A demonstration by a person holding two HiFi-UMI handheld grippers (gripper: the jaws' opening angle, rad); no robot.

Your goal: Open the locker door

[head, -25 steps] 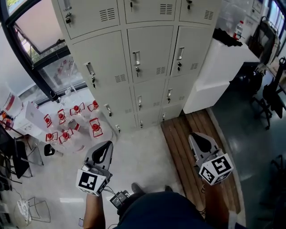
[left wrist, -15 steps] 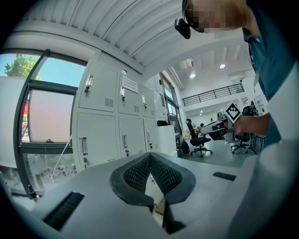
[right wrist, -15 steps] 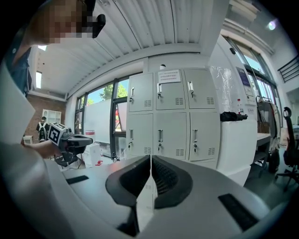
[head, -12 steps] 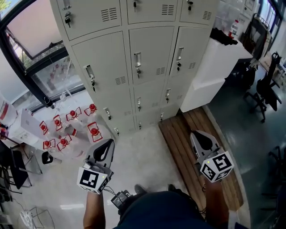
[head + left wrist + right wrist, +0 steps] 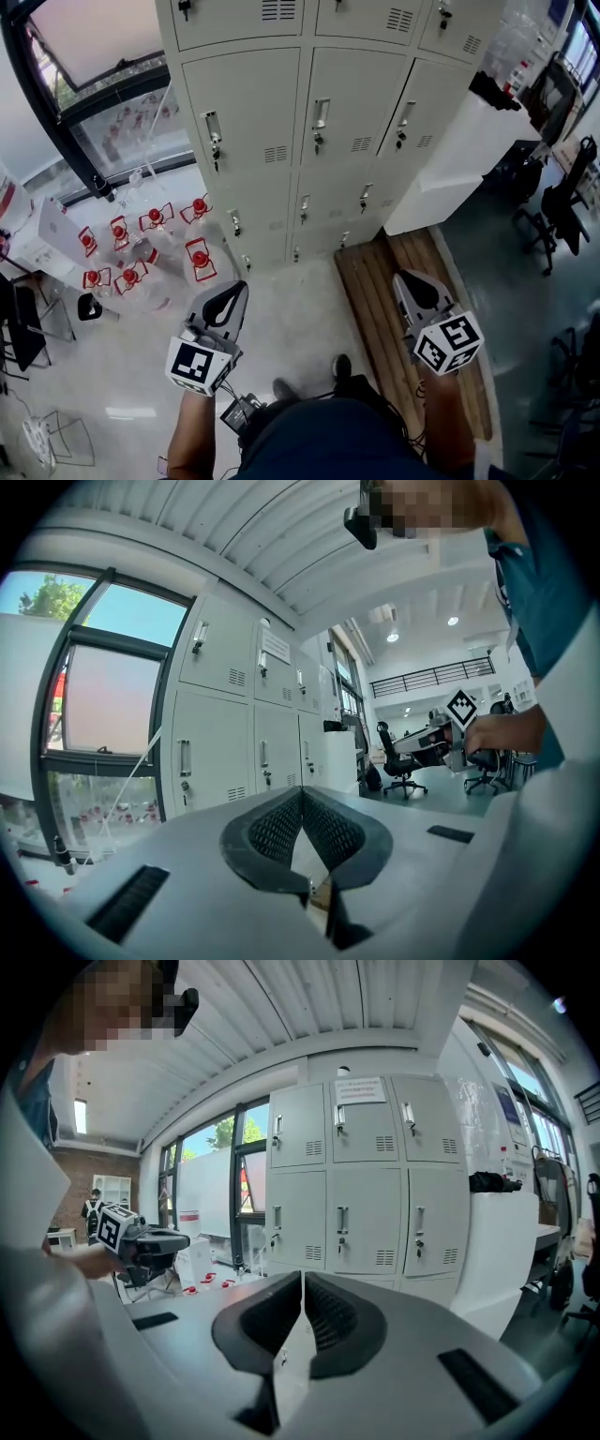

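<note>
A: Well, where is the locker [image 5: 319, 122] in this one?

B: Straight beyond the fingertips of both tools, well apart from them. A person stands facing the grey bank of doors, every door in sight closed. The left gripper [image 5: 236, 289] and the right gripper [image 5: 403, 281] are held low, tips aimed toward it.

A: And the fingers?

B: Pressed together on both. In the left gripper view the dark ribbed fingers [image 5: 272, 829] meet at their tips with nothing between them. In the right gripper view the fingers [image 5: 330, 1321] close to a thin seam, likewise empty.

A: What lies around them?

B: To the left of the left fingertips, red-capped bottles [image 5: 199, 262] sit on the pale floor below a window [image 5: 94, 47]. Under the right fingertips a wooden platform [image 5: 375, 309] runs toward the locker's foot. Beyond and to the right of them, a white counter [image 5: 459, 155] stands just beside the locker, with office chairs [image 5: 562, 202] farther right.
</note>
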